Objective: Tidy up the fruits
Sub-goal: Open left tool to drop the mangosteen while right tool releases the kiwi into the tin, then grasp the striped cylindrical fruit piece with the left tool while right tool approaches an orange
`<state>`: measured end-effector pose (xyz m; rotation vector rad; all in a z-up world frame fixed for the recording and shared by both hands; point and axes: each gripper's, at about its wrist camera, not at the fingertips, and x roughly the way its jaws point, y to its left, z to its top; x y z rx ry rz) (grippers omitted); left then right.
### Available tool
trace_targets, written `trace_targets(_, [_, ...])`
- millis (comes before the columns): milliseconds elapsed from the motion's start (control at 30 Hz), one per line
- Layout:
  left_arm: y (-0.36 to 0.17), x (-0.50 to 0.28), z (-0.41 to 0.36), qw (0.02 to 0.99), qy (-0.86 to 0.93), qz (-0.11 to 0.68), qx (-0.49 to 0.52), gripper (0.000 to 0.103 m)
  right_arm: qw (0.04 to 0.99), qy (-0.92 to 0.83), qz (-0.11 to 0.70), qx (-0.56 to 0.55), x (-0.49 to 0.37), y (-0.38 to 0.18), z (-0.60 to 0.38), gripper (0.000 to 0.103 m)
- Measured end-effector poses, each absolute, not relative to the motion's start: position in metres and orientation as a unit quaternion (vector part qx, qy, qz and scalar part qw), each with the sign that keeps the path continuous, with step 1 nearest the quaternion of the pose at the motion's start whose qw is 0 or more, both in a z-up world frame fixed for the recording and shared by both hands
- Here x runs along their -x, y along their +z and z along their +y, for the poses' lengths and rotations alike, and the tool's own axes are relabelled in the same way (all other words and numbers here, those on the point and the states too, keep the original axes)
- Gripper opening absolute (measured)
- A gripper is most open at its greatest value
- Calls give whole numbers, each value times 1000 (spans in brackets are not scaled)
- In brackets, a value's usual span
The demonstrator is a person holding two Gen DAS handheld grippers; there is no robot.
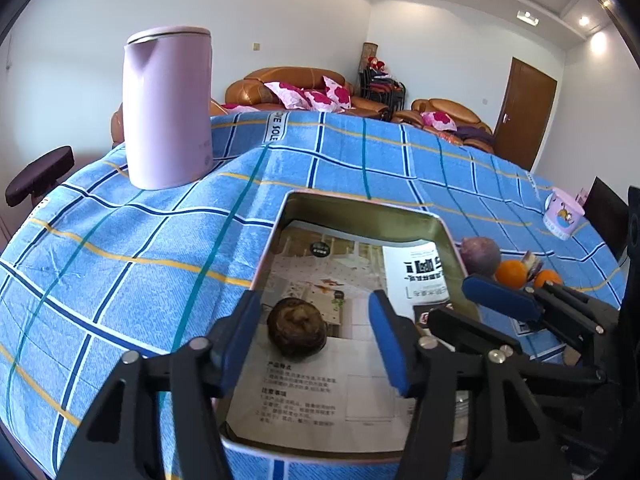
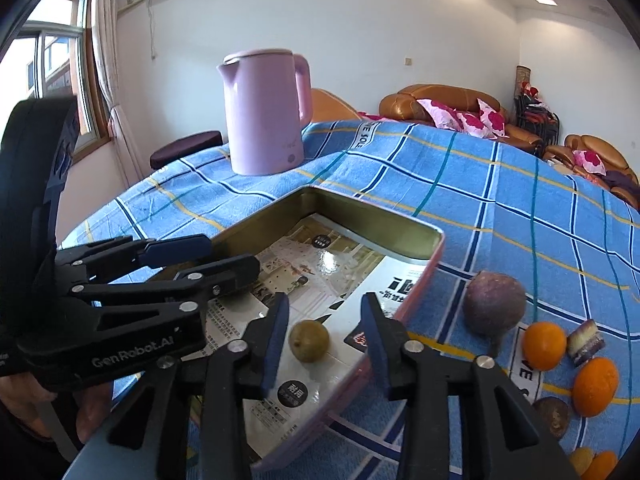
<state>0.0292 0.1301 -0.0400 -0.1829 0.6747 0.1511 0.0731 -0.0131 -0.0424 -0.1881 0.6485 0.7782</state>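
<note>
Both grippers hang parted and empty over the shallow pink-rimmed metal tray [image 2: 420, 248]: left gripper [image 1: 316, 344] astride a brown wrinkled fruit [image 1: 297, 327], right gripper [image 2: 326, 344] astride a small olive-green round fruit [image 2: 309, 340]. Loose fruit, namely a dull purple round fruit [image 2: 494, 303] and oranges [image 2: 545, 345], lies on the blue checked surface [image 2: 520, 200] right of the tray, nearer the right gripper.

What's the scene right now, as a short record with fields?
tray: tin lined with printed paper, on blue checked cloth
in tray: brown fruit, yellow-green fruit
left gripper: jaws open either side of the brown fruit
right gripper: jaws open around the yellow-green fruit
outside tray: purple fruit, oranges
behind: pink kettle
</note>
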Motion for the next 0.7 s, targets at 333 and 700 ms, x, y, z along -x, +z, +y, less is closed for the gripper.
trace_targets(333, [-21,-15,113,947,59,302,90,78,883,345,308,80,-63,-36,-46,53])
trace_targets(700, [-17,-14,48,953,-2,294,80,87,911,276,301,58,-40,-34,-136,54])
